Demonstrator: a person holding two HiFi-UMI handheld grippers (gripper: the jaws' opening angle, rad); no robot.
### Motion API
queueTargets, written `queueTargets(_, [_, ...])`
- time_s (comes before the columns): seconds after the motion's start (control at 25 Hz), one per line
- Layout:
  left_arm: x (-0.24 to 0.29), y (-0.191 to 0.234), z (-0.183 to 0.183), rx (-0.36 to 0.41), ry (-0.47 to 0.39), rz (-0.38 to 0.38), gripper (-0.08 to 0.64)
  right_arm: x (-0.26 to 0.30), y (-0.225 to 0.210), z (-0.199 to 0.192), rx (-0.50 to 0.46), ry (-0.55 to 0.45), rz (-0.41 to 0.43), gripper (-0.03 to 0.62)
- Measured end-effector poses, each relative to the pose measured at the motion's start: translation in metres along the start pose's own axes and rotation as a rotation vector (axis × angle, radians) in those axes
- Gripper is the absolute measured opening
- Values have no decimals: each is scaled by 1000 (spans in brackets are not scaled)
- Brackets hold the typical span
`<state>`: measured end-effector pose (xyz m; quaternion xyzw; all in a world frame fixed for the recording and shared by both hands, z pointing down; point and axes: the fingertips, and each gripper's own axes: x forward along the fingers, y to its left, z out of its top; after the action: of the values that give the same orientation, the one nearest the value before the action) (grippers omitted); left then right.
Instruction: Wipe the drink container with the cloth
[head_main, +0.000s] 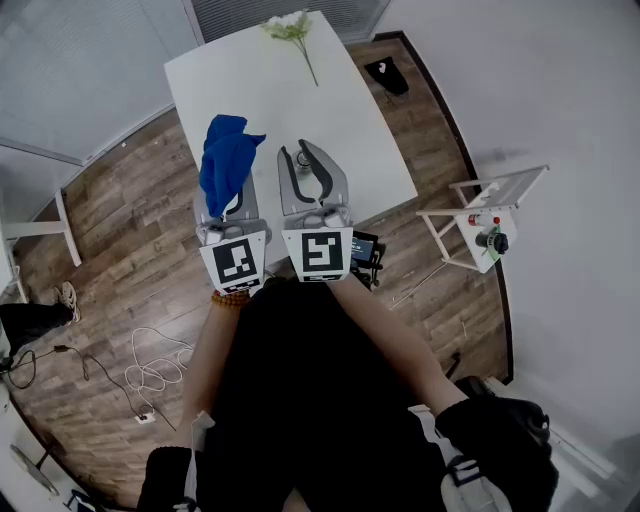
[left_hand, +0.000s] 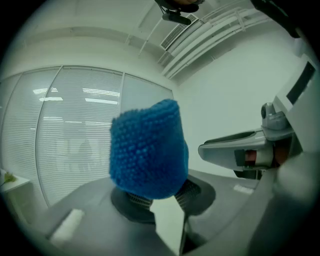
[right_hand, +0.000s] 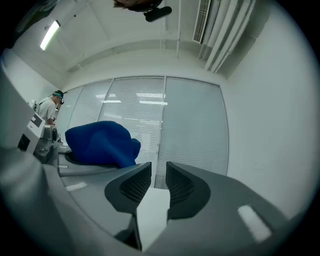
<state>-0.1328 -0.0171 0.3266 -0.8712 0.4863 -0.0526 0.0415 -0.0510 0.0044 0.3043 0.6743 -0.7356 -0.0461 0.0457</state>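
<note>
Cloth (left_hand: 147, 150), blue, nubbed pile, 1 piece. It was pinched at its lower end between the pads of the left gripper (left_hand: 161, 196) and stood out beyond the jaw tips in a bunched lump, its long axis running roughly along the line of the jaws. Grip appeared firm, with the jaws closed on the fabric.

Right gripper (right_hand: 158, 182), 1 unit. Its jaws were drawn down to a slim slit with nothing between them. It sat just beside the left gripper, both sets of jaws pointing the same way, forward and upward.

Table (head_main: 250, 80), white, ahead of both sets of jaws. It bore 1 green sprig (head_main: 293, 32) at the end farthest from the jaws.

Drink container: not found for certain in any view. A small white rack (head_main: 450, 215) stood well apart, out to the right of the right jaws, with 2 or so small items (head_main: 487, 232) on it, too small to name.

Assessment: wiping had not begun. If the container was on that rack, it lay to the right of both jaws and nearer the empty right gripper, which would likely fetch it while the left kept the cloth. Its long axis could not be judged.
</note>
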Motion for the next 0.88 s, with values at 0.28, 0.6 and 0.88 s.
queueTargets(0.28, [-11,-4,-4,-5,7,-6,189,-11,4,-8,15,39,6,80])
queueTargets(0.6, [-25,-15,-3,5,-1,-28,189,-22,17,-13,0,69,29,63])
queueTargets(0.88, [-42,-14,-6,-9,0,-33,189,-31,33,-18,2,93,50,55])
